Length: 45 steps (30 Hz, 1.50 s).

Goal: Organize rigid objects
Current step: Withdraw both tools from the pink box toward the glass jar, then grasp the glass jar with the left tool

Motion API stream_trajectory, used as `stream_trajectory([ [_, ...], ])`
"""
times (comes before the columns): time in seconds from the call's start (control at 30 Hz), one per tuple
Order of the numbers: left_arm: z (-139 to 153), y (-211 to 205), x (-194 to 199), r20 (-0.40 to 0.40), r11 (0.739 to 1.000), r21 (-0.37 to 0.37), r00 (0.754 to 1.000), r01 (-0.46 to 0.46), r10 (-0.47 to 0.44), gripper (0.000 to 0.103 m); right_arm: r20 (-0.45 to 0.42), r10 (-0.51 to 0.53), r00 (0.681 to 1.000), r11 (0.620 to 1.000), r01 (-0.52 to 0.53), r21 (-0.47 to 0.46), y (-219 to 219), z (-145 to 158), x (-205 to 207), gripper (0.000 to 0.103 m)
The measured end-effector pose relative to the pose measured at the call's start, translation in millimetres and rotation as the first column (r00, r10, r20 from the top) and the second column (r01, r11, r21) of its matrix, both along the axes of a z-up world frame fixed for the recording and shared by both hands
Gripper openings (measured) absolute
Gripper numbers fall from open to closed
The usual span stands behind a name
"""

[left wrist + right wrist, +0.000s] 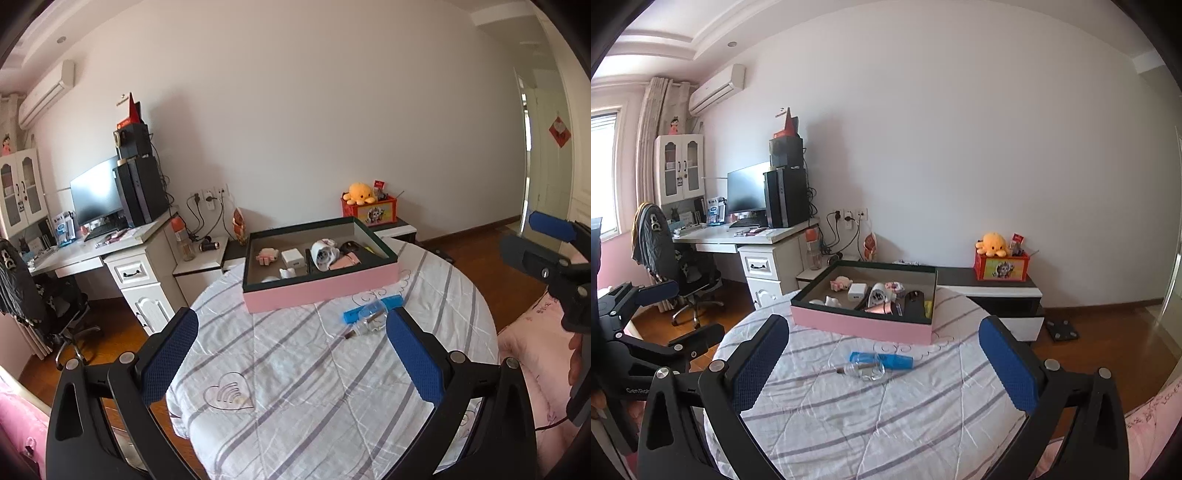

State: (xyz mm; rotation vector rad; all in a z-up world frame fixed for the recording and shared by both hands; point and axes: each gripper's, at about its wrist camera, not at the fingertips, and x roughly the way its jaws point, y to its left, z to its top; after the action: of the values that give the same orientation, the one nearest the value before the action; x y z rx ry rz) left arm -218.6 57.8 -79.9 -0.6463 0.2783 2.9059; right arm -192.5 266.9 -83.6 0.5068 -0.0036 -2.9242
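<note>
A pink box [317, 291] with a dark rim stands at the far side of a round table [295, 387] under a striped cloth; it holds several small items. It shows in the right wrist view [860, 325] too. In front of it lie a blue tube [897, 361] and a clear glass bottle [866, 371] with a thin brush, also in the left wrist view: tube [391, 302], bottle [371, 319]. My left gripper [291, 328] is open and empty above the cloth. My right gripper [882, 338] is open and empty, short of the tube.
A desk [738, 236] with monitor, computer tower and an office chair [679, 258] stands at the left. A low cabinet [997, 295] carries a red box with an orange plush. Pink bedding [535, 350] lies at the right. Wooden floor surrounds the table.
</note>
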Motion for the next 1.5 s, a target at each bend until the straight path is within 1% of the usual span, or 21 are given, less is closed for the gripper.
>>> stream_trajectory([
  [0.2, -21, 23, -17, 0.058, 0.999, -0.038, 0.998, 0.019, -0.016, 0.103, 0.052, -0.028, 0.998, 0.999, 0.029, -0.017, 17, -22, -13, 0.103],
  [0.43, -49, 48, -41, 0.149, 0.996, -0.068, 0.988, 0.054, -0.043, 0.103, 0.119, -0.068, 0.991, 0.996, 0.074, -0.046, 46, -51, -31, 0.103],
  [0.67, -80, 75, -71, 0.255, 0.992, -0.066, 0.963, 0.103, -0.083, 0.103, 0.196, -0.088, 0.977, 0.992, 0.105, -0.077, 68, -81, -53, 0.103],
  [0.87, -107, 96, -108, 0.337, 0.994, -0.062, 0.939, 0.091, -0.065, 0.103, 0.234, -0.083, 0.969, 0.99, 0.107, -0.091, 80, -100, -68, 0.103],
  [0.97, -118, 102, -129, 0.374, 0.997, -0.037, 0.926, 0.067, -0.049, 0.103, 0.247, -0.088, 0.965, 0.989, 0.113, -0.092, 86, -105, -77, 0.103],
  [1.0, -122, 103, -138, 0.395, 0.998, -0.017, 0.918, 0.057, -0.046, 0.103, 0.25, -0.091, 0.964, 0.989, 0.117, -0.091, 87, -105, -81, 0.103],
  [1.1, -132, 106, -156, 0.427, 1.0, 0.001, 0.904, 0.027, -0.025, 0.103, 0.256, -0.102, 0.961, 0.989, 0.126, -0.077, 94, -104, -92, 0.103],
  [1.2, -140, 110, -168, 0.442, 1.0, -0.01, 0.897, 0.019, -0.013, 0.103, 0.26, -0.106, 0.96, 0.988, 0.131, -0.079, 102, -103, -101, 0.103],
  [1.3, -147, 112, -176, 0.456, 1.0, -0.008, 0.89, 0.03, -0.023, 0.103, 0.271, -0.104, 0.957, 0.989, 0.127, -0.07, 104, -104, -110, 0.103],
  [1.37, -149, 111, -181, 0.464, 1.0, 0.0, 0.885, 0.03, -0.026, 0.097, 0.277, -0.099, 0.956, 0.99, 0.122, -0.069, 104, -104, -116, 0.103],
  [1.4, -150, 110, -184, 0.468, 1.0, 0.005, 0.884, 0.028, -0.027, 0.083, 0.282, -0.094, 0.955, 0.991, 0.117, -0.066, 103, -104, -119, 0.103],
  [1.43, -150, 109, -185, 0.471, 0.999, 0.021, 0.881, 0.037, -0.042, 0.073, 0.285, -0.094, 0.954, 0.992, 0.115, -0.06, 102, -104, -123, 0.103],
  [1.47, -150, 108, -185, 0.469, 0.998, 0.031, 0.881, 0.052, -0.06, 0.069, 0.288, -0.095, 0.953, 0.992, 0.114, -0.052, 101, -103, -127, 0.103],
  [1.5, -149, 107, -184, 0.462, 0.997, 0.036, 0.883, 0.073, -0.081, 0.06, 0.288, -0.091, 0.953, 0.993, 0.108, -0.043, 99, -101, -130, 0.103],
])
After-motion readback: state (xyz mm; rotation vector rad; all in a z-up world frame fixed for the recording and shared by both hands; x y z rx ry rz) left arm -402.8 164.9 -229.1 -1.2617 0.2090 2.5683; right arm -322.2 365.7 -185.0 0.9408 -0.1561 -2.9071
